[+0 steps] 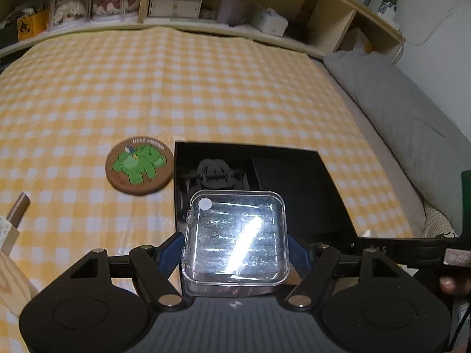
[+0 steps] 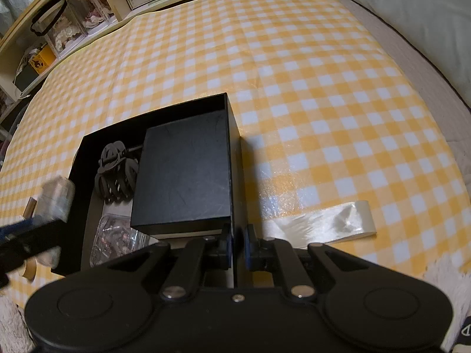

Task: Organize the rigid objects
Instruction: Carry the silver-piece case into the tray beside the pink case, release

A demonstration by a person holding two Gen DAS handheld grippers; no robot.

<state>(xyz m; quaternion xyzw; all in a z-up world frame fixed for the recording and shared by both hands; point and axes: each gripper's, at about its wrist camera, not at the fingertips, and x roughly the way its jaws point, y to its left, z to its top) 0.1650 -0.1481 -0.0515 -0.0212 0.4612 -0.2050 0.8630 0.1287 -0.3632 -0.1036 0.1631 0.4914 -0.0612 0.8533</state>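
Gripping a clear, square hard-plastic case (image 1: 235, 236) between its two blue-padded fingers (image 1: 169, 253), the left tool (image 1: 235, 253) holds the case up over the near part of an open black rectangular cardboard box (image 1: 332, 206), which sits on a bed covered by a yellow-and-white checked cloth (image 1: 176, 88). A bright glare streak crosses the lid of the case, and what is inside it is too blurred to make out. Just left of the box, on the cloth, lies a round brown coaster with a green cartoon animal printed on it (image 1: 139, 169). In the right wrist view the right tool (image 2: 238, 245) is clenched on the near right wall of the black box, one pad inside the wall and one outside. Inside that box a smaller closed black box (image 2: 184, 173) fills the right side, a black plastic claw hair clip (image 2: 116, 173) lies in the far left part, and a clear packet of small reddish-brown pieces (image 2: 117, 241) lies near the front left corner. To the right of the box a strip of clear glossy tape (image 2: 329, 222) lies flat on the cloth. Wooden shelving with boxes and clear containers (image 1: 176, 0) runs along the far edge of the bed, and a grey pillow (image 1: 397, 111) lies along the right side.
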